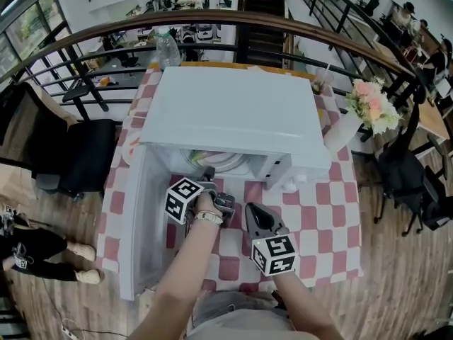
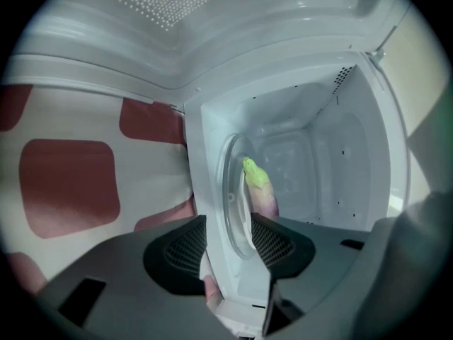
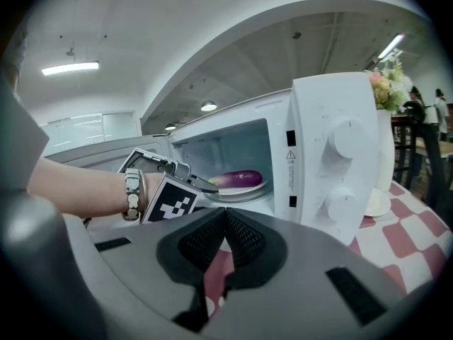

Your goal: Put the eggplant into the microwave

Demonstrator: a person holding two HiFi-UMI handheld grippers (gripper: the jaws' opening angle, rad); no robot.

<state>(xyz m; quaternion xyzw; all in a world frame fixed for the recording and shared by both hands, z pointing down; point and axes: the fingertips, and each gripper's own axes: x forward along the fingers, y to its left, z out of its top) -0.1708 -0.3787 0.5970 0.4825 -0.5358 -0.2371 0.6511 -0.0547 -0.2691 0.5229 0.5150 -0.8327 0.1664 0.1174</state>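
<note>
The white microwave (image 1: pixel 233 112) stands on the checked table with its door (image 1: pixel 145 218) swung open to the left. The purple eggplant (image 3: pixel 241 178) with its green stem lies on the glass turntable (image 3: pixel 241 190) inside the cavity. My left gripper (image 1: pixel 207 174) reaches into the opening. Its jaws stand open on either side of the turntable's rim (image 2: pixel 237 211), and the eggplant (image 2: pixel 263 193) lies free just beyond their tips (image 2: pixel 228 243). My right gripper (image 1: pixel 253 211) hangs in front of the microwave over the tablecloth, shut with nothing in it (image 3: pixel 226 222).
A white vase of pink flowers (image 1: pixel 371 108) stands right of the microwave. A water bottle (image 1: pixel 167 48) is behind it. A black chair (image 1: pixel 78 154) sits left of the table and a curved railing (image 1: pixel 233 20) runs behind. A person's legs (image 1: pixel 35 250) show at far left.
</note>
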